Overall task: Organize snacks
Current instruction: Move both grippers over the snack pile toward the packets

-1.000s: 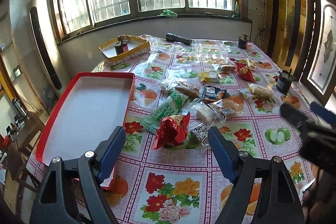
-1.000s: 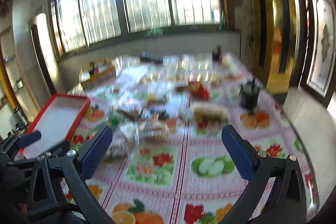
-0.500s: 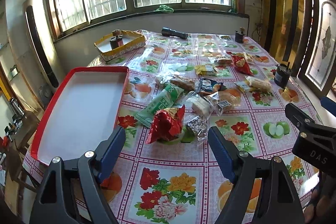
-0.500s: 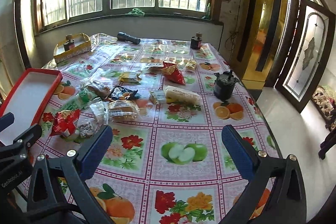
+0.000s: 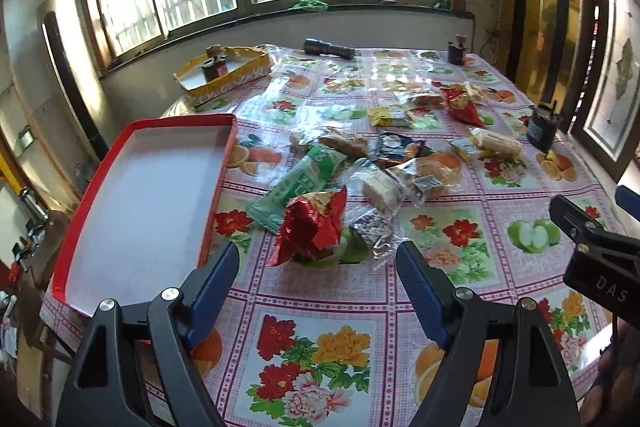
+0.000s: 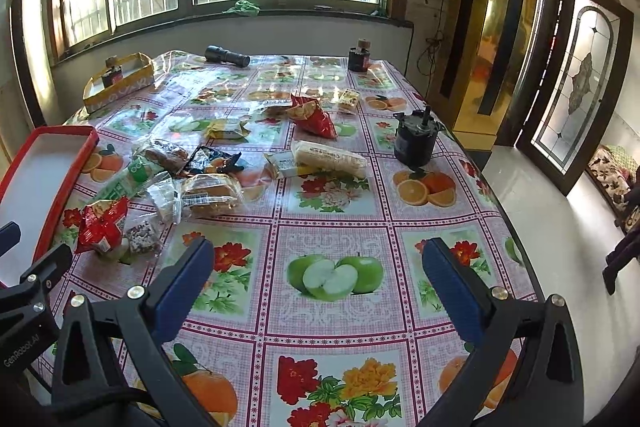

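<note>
— So, where do we stand with the snacks?

— We hold two hand-held grippers over a desk (image 5: 440, 227) covered in a fruit-and-flower cloth. Our left hand-held gripper (image 5: 318, 267) has its blue pads spread wide with nothing between them. Our right hand-held gripper (image 6: 316, 267) is likewise spread and empty, over a bare patch of cloth printed with green apples.

— Which snack is closest?

— A crinkled red foil packet (image 5: 312, 227). Seen from the left wrist, it sits at twelve o'clock, just beyond the open fingertips, almost centred in the gap. Seen from the right wrist, the same packet (image 6: 102, 223) lies out at about ten o'clock, well off to the side. So the left hand is clearly nearer, we judge.

— How does it lie?

— It stands bunched up rather than flat. Its longer side seems to run from seven o'clock to one o'clock in the left view, so the spread pads would meet it roughly across its narrow width.

— And where would it go?

— Probably into the red-rimmed tray (image 5: 218, 183), which is empty and lies at ten o'clock from the left hand-held gripper, just beside the packet. A green wrapper (image 5: 298, 183) and a small clear bag of dark pieces (image 5: 370, 227) touch or crowd the red packet, so a careless closing could catch them too.
</note>
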Motion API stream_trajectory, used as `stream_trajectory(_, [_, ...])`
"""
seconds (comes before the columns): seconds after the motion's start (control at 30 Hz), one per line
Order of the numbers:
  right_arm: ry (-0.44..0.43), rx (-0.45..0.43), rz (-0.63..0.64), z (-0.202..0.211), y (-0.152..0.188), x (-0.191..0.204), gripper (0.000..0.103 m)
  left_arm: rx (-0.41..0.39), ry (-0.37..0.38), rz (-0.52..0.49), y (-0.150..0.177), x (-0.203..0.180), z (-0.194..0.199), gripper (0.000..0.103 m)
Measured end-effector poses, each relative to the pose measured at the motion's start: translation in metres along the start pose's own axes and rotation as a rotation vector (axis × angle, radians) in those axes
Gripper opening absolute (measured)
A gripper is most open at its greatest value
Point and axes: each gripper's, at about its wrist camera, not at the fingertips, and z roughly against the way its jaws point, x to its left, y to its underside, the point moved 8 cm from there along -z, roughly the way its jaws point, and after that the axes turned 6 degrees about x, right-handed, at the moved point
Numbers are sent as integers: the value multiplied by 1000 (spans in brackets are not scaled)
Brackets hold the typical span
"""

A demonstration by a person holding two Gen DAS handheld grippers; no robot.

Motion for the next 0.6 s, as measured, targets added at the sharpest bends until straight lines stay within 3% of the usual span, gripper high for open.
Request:
stream_trajectory(0.17, [-5,20,-4,-8,4,-1,103,24,-70,-5,1,6,-9,81])
stream_trajectory(0.33, [-29,44,-22,-14,6,-3,103,49,-34,15,4,14,-15,81])
stream_trajectory(0.6, [-142,80,-48,-25,11,-1,103,76,127,56,7,29,-22,81])
